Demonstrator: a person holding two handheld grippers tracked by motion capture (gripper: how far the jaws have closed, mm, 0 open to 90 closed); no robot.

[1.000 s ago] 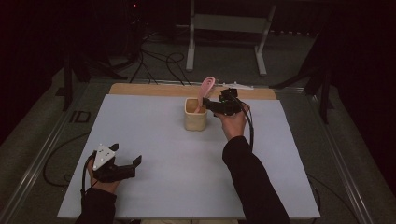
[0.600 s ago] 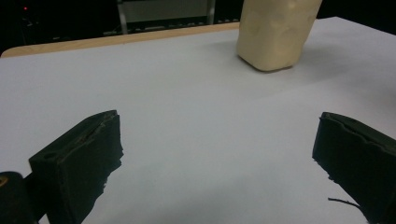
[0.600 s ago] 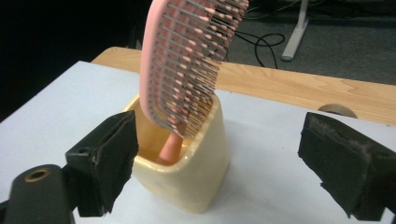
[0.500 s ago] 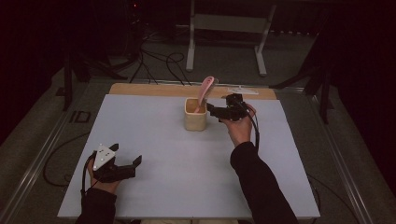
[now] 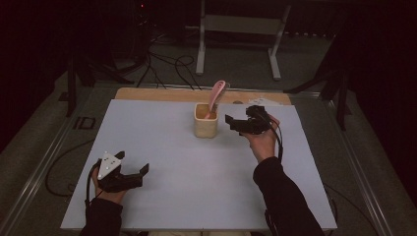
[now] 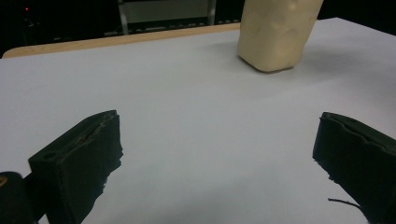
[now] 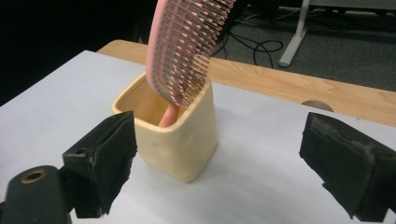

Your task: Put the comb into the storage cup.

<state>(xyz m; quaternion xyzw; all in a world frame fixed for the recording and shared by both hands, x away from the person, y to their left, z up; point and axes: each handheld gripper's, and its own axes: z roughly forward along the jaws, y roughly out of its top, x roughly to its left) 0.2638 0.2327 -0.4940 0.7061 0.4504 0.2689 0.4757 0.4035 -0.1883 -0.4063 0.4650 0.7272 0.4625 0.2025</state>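
A cream square cup (image 5: pixel 205 120) (image 7: pixel 170 135) (image 6: pixel 275 32) stands upright near the back middle of the white mat. A pink hairbrush (image 5: pixel 215 97) (image 7: pixel 187 44) stands in it handle down, its bristled head leaning up over the rim. My right gripper (image 5: pixel 235 124) (image 7: pixel 217 158) hovers just right of the cup, open and empty, apart from cup and brush. My left gripper (image 5: pixel 139 173) (image 6: pixel 215 158) rests low at the front left of the mat, open with nothing between its jaws.
The white mat (image 5: pixel 172 162) covers a wooden table whose bare strip (image 5: pixel 157 94) shows at the back. A metal stand (image 5: pixel 236 29) and floor cables (image 5: pixel 162 64) lie beyond the table. A cable (image 5: pixel 64 167) loops off the left side.
My right gripper has let go of the brush, which now stands in the cup, and has drawn back to the right. The left gripper has not moved.
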